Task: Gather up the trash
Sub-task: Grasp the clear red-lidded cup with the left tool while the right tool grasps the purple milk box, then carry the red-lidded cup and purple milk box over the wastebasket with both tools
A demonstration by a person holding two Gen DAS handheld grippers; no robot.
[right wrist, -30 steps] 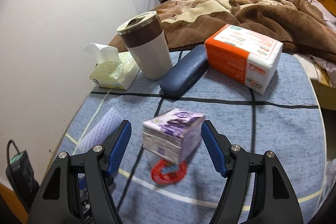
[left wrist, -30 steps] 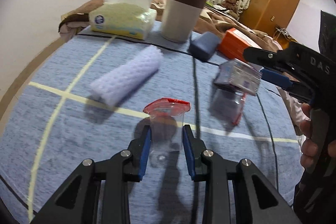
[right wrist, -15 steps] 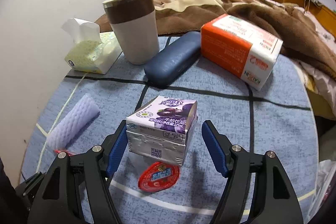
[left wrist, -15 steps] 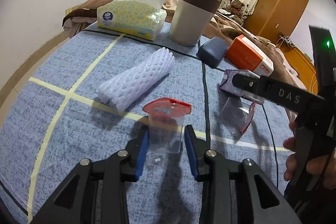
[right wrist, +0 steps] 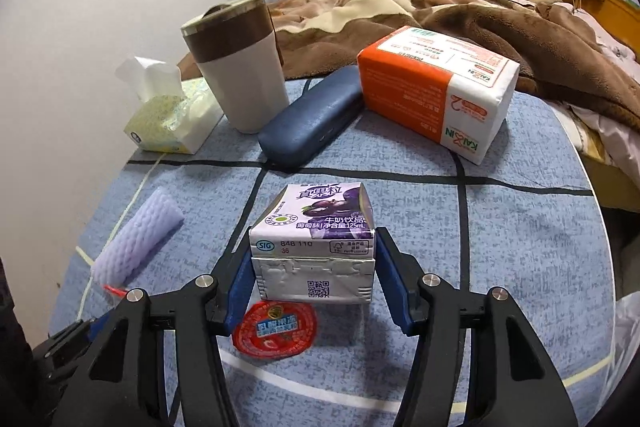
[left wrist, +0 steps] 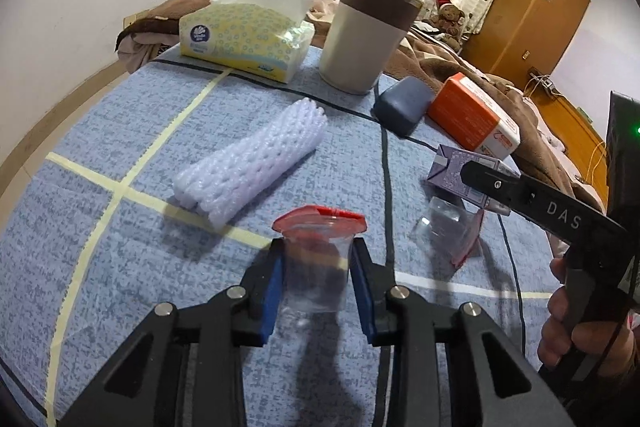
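The trash lies on a round table under a nubby blue cloth (right wrist: pixel 520 227) crossed by dark and pale lines. A clear, thin-walled plastic cup (left wrist: pixel 314 267) with a peeled red foil lid stands upright between the blue pads of the left gripper (left wrist: pixel 316 281), which pinch its sides; the jaws have just been closing a little on it. A small purple drink carton (right wrist: pixel 316 239), boxy with a folded silver end, sits between the pads of the right gripper (right wrist: pixel 314 277), whose jaws have just been closing and now touch its two sides. A second clear cup (left wrist: pixel 444 227) lies tipped over just under the carton, its round red lid (right wrist: pixel 276 331) facing the right camera.

A soft white foam net sleeve (left wrist: pixel 256 163), ribbed and tube-shaped, lies on the open left part of the cloth with bare room all round it. At the far edge stand a yellow tissue pack (left wrist: pixel 244 35), a smooth cream-and-brown tumbler (left wrist: pixel 368 35), a pebbled dark-blue case (right wrist: pixel 312 125) and an orange-and-white tissue pack (right wrist: pixel 436 95), close together; a brown blanket (right wrist: pixel 460 11) rises right behind them.

Only the left view shows the tipped cup's clear body and the hand (left wrist: pixel 576 331) on the right tool's grip. Only the right view shows the carton's print and the lid's face.
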